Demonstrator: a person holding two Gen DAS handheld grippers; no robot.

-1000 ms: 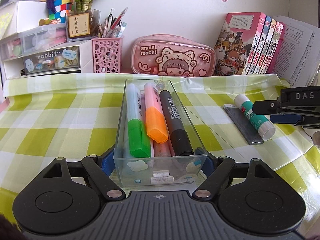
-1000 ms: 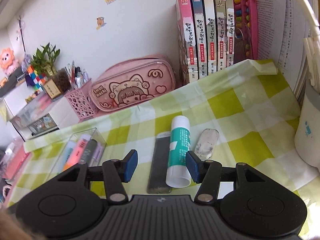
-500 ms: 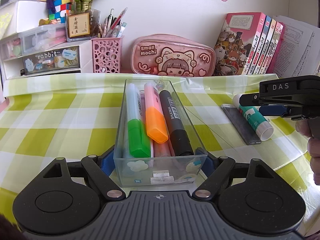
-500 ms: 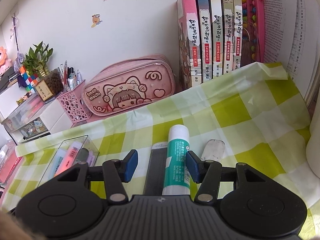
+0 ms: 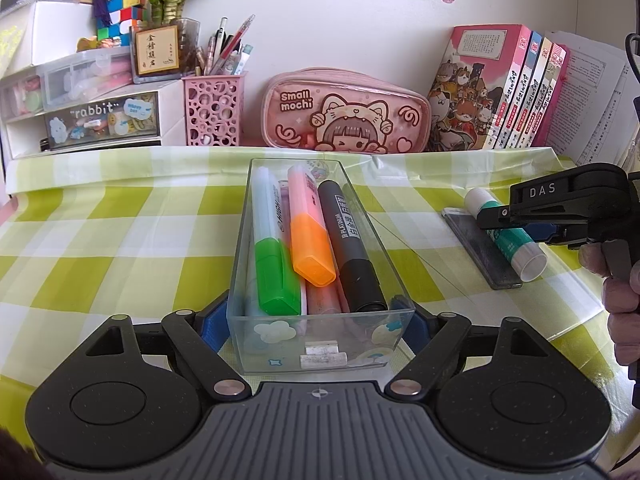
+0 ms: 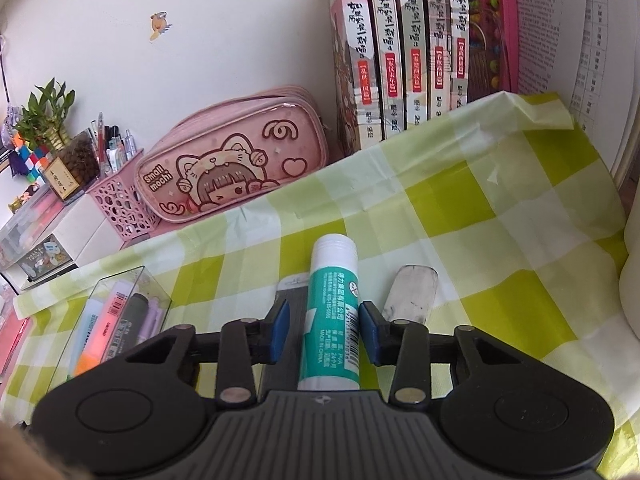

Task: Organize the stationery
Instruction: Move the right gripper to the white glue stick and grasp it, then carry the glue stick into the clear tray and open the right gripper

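A clear plastic box (image 5: 320, 344) stands on the green checked cloth and holds a green highlighter (image 5: 276, 276), an orange one (image 5: 312, 252) and a black marker (image 5: 356, 256). My left gripper (image 5: 314, 324) is shut on the box's near end, one blue pad against each side wall. To the right, a white and teal glue stick (image 6: 332, 296) lies partly on a dark flat bar (image 5: 484, 252). My right gripper (image 6: 324, 330) straddles the glue stick and its jaws are closing. A small gap still shows on each side of the stick. A person's hand holds this gripper (image 5: 520, 220).
A worn grey eraser (image 6: 410, 294) lies just right of the glue stick. Along the back wall stand a pink pencil case (image 5: 344, 120), a pink pen holder (image 5: 212, 112), a drawer unit (image 5: 100, 120) and a row of books (image 5: 500, 92). A white container (image 6: 632, 272) stands at the far right.
My right gripper has moved forward and down over the glue stick, and its jaws have narrowed around it. The left gripper and the box have not moved.
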